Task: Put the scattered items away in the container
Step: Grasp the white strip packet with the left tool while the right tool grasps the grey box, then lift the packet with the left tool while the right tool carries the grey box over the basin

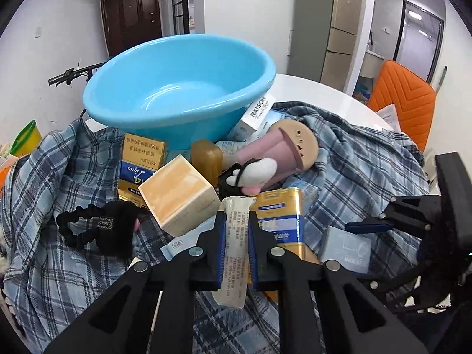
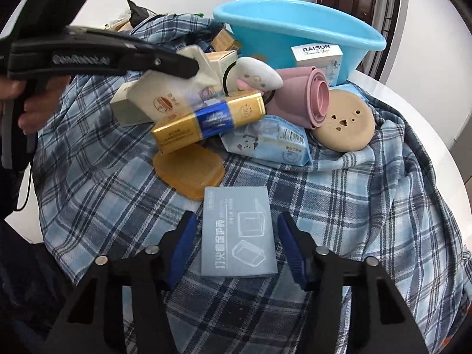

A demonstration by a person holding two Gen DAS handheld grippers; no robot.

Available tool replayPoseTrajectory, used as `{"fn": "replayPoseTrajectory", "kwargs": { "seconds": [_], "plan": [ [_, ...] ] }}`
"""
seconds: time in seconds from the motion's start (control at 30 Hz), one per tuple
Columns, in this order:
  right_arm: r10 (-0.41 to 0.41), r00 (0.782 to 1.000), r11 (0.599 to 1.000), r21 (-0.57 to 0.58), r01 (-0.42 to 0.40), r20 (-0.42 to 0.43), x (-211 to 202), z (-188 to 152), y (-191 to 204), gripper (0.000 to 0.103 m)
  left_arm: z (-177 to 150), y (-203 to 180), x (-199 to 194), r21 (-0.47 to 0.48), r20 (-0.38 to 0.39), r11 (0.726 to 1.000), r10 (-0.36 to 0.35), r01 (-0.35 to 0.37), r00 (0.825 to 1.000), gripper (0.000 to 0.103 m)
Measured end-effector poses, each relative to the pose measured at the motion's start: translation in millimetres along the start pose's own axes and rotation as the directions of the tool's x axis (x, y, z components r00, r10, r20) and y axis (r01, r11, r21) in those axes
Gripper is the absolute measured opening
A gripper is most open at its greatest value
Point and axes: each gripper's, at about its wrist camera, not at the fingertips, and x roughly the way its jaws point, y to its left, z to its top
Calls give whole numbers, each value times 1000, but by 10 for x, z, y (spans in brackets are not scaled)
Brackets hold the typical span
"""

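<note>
- A round white surface [image 2: 413, 124] carried a rumpled blue-and-white plaid cloth [image 2: 368, 206], with the scattered items heaped on the cloth.
- A large sky-blue plastic basin [image 1: 180, 88] stood at the far side of the heap, tilted, its rim leaning over the nearest boxes; nothing lay inside it.
- A white carton printed "RAISON" [image 2: 320, 56] leaned against the basin's outer wall.
- A rolled pink rubbery mat [image 2: 303, 97] lay just in front of that carton, touching a round tan silicone lid with small cut-out holes [image 2: 343, 124].
- A pale blue soft pack of tissues [image 2: 271, 144] lay under the mat's end.
- A long gold-and-blue foil carton [image 2: 209, 121] rested across the pile, above an amber translucent plastic case [image 2: 188, 174].
- A cream cardboard cube box [image 1: 180, 194] sat near the left tool, beside a black fabric scrunchie [image 1: 79, 227].
- A flat grey-blue packet with line drawings of cases [image 2: 239, 233] lay flat on the cloth between the spread fingers of the right tool [image 2: 236, 247], which stood open and touched nothing.
- The left tool [image 1: 234, 244] was clamped on a narrow white plastic-wrapped sachet with small print [image 1: 234, 236], held above the cloth, near the heap and well short of the basin.
</note>
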Motion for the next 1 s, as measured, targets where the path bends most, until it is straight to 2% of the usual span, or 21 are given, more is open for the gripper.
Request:
{"fn": "replayPoseTrajectory", "kwargs": {
  "seconds": [0.1,0.13,0.3,0.43,0.53,0.6,0.73,1.0],
  "plan": [
    [8,1000,1000,0,-8,-9,20,-12,-15,50,5,33,-91,-11,21,1000,10,-10,1000,14],
    [12,1000,1000,2,-12,-9,24,-13,-25,46,10,42,-124,-14,27,1000,13,-12,1000,14],
    [27,1000,1000,13,-27,10,23,-1,-69,45,25,102,-296,-32,63,998,49,-47,997,14],
    [-26,997,999,28,24,78,-164,26,-71,45,-43,152,-391,-70,92,995,81,-75,992,14],
    [-111,986,990,99,99,128,-330,33,-182,45,-142,219,-472,-152,147,981,145,-122,978,14],
    [-155,978,978,164,131,139,-368,19,-270,45,-200,243,-476,-187,153,970,182,-153,971,14],
    [-154,977,959,262,112,146,-357,-53,-369,45,-305,281,-455,-249,135,956,191,-154,972,14],
    [-132,979,962,257,89,153,-327,-20,-276,45,-400,268,-393,-267,110,952,184,-149,977,14]
  ]
}}
